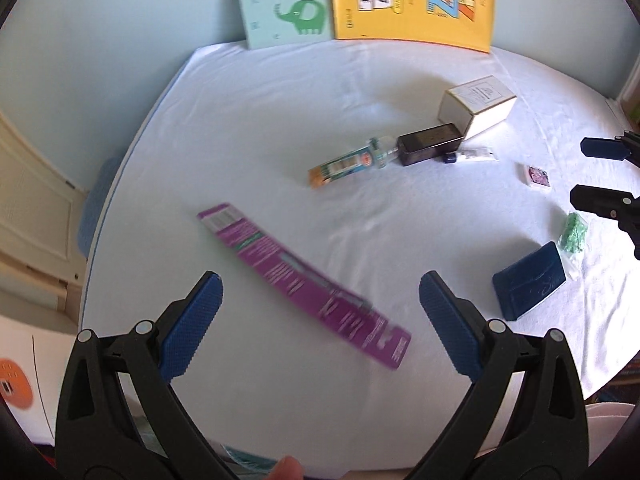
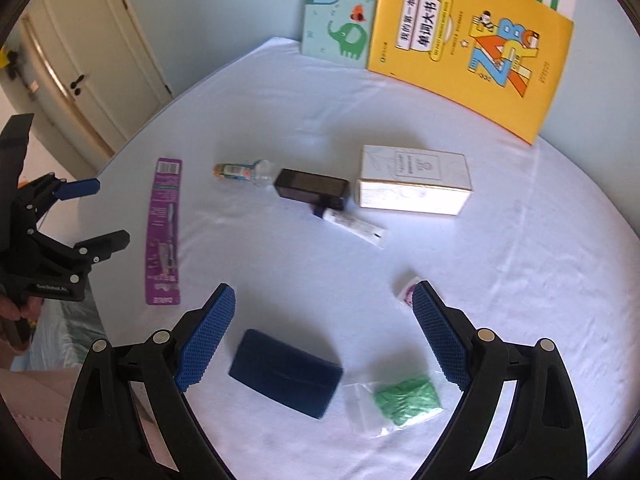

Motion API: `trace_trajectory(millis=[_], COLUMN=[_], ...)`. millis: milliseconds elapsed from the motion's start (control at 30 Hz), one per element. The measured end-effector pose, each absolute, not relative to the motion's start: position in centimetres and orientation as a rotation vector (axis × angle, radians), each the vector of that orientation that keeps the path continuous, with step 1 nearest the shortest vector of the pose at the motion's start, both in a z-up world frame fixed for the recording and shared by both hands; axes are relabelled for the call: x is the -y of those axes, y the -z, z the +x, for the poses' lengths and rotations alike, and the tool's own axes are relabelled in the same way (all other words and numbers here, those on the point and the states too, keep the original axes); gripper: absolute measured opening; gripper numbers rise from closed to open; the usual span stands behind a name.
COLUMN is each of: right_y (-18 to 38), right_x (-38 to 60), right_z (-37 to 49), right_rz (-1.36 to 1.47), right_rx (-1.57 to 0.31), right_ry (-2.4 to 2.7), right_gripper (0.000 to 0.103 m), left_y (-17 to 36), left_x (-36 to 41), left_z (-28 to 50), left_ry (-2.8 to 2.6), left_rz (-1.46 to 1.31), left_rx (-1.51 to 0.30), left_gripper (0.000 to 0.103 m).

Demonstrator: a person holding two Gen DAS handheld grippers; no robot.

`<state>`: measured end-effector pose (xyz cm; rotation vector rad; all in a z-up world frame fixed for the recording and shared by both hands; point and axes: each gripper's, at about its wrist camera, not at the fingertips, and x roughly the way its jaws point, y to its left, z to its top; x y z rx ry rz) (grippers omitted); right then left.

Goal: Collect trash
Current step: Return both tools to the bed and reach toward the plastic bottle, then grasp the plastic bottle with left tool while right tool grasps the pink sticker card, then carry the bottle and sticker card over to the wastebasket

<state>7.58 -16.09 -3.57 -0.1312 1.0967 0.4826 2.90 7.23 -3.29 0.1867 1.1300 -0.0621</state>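
A long purple toothbrush card (image 1: 304,284) (image 2: 164,232) lies flat on the white cloth. My left gripper (image 1: 320,296) hovers open right over its near half, nothing between its fingers. My right gripper (image 2: 324,312) is open above a dark blue wallet (image 2: 286,372) (image 1: 528,286) and a clear bag of green bits (image 2: 404,398) (image 1: 572,236). A small white and pink wrapper (image 2: 406,290) (image 1: 536,176) lies by the right fingertip. Farther back lie a small bottle (image 1: 348,164) (image 2: 240,171), a black box (image 1: 430,144) (image 2: 312,189), a white tube (image 2: 354,224) and a white carton (image 1: 476,106) (image 2: 414,186).
Two children's books, a teal one (image 1: 286,0) (image 2: 338,8) and a yellow one (image 1: 416,0) (image 2: 472,44), lean on the pale wall behind the table (image 1: 280,100). The table edge curves down the left side, with a door (image 2: 100,52) beyond. A fingertip (image 1: 286,472) shows at the bottom.
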Motion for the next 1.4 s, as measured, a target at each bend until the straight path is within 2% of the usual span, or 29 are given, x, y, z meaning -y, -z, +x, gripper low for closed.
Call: trace_trajectory(millis=[200,600,633,700,767,933,967,1000,1033,1067,1133,1200,1400], right_y=[5.7,10.2,10.6,11.3,11.9,12.6,12.5,12.5,12.4,12.4,12.3,12.0,9.7], right_x=[18.2,19.4,19.5,19.5,19.5,19.3,19.3,19.3,19.2,19.3,19.7,19.9,20.5], right_z=[9.2,12.4,12.6,12.9,13.0,12.7,12.6,12.6,12.5,12.5,12.6,12.5,12.0], right_rz=[-0.138,-0.163,-0.166,-0.17,-0.174,-0.216,-0.232,-0.243,-0.236,-0.226,-0.229,-0.223,-0.177], right_rx=[-1.141,-1.233,-1.239,-1.258,-1.269,-1.27,-1.263,-1.257,-1.259,-1.261,-1.254,-1.25,-1.205], right_ry=[-0.448,-0.45,-0.449,-0.449,-0.445,-0.444,-0.437,-0.428,-0.434,-0.438,-0.437,-0.443,-0.446], right_gripper=[0.089,0.087,0.087,0.075,0.074,0.065,0.059,0.05,0.05,0.05,0.05,0.05,0.05], left_y=[4.9,8.7,8.9,9.6,10.3,12.0,12.0,12.0,12.0,11.9,11.9,11.6,9.9], left_x=[-4.4,-3.7,-3.7,-3.7,-3.6,-3.5,-3.7,-3.9,-4.0,-4.0,-3.8,-3.4,-4.0], left_z=[7.1,14.3,14.7,15.6,16.2,16.9,17.0,17.1,17.2,17.2,17.0,16.7,15.1], left_ry=[0.121,0.185,0.19,0.207,0.227,0.28,0.294,0.311,0.337,0.344,0.354,0.367,0.347], left_rz=[0.249,0.407,0.414,0.416,0.417,0.407,0.383,0.357,0.328,0.315,0.322,0.331,0.28], left_rx=[-1.157,-1.215,-1.219,-1.228,-1.236,-1.273,-1.272,-1.276,-1.283,-1.285,-1.282,-1.283,-1.26], left_gripper=[0.096,0.096,0.096,0.096,0.095,0.077,0.074,0.067,0.058,0.055,0.041,0.032,0.03])
